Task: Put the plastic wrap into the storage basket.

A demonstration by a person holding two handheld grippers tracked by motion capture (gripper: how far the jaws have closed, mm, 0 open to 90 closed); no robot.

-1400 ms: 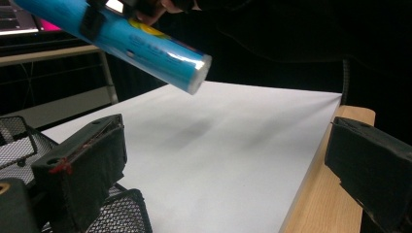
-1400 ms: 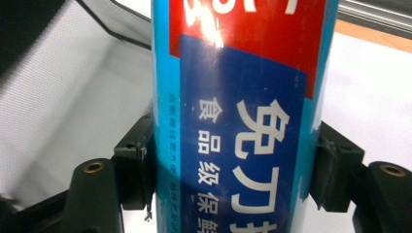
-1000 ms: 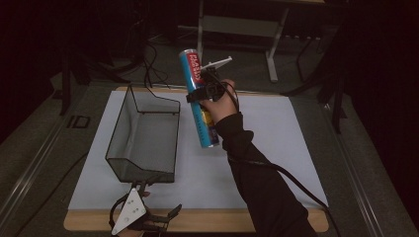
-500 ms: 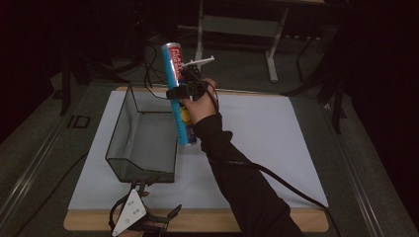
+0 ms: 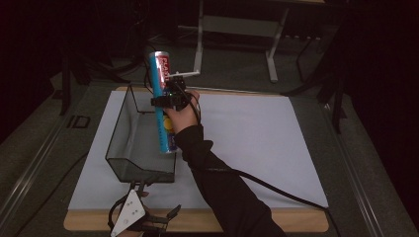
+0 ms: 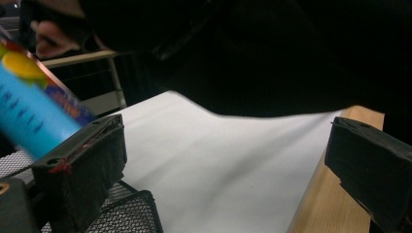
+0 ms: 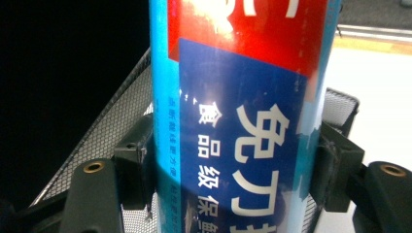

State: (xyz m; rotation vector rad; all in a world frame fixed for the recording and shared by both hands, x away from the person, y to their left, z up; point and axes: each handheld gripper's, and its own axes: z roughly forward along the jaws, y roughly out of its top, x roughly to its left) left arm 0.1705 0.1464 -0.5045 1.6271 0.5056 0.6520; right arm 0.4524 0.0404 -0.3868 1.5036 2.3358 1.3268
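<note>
A long blue tube (image 5: 166,132) with a red top and yellow marks stands almost upright over the right side of a black mesh basket (image 5: 129,148). My right gripper (image 5: 166,100) is shut on its middle, held from the right by a hand in a dark sleeve. In the right gripper view the tube (image 7: 238,97) sits between both jaws of that gripper (image 7: 237,167), with the basket's mesh (image 7: 104,136) behind it. My left gripper (image 5: 148,220) rests open at the table's front edge, just below the basket. In its own view the left gripper (image 6: 226,170) has nothing between its jaws.
A white mat (image 5: 257,143) covers the wooden table (image 5: 296,223); its right half is bare. A cable trails from the right arm across the mat. Metal frame legs (image 5: 200,34) stand beyond the far edge. The basket's corner (image 6: 121,213) lies close to my left gripper.
My right gripper has carried the tube leftward from the mat's middle to over the basket's right side. The left gripper has not moved.
</note>
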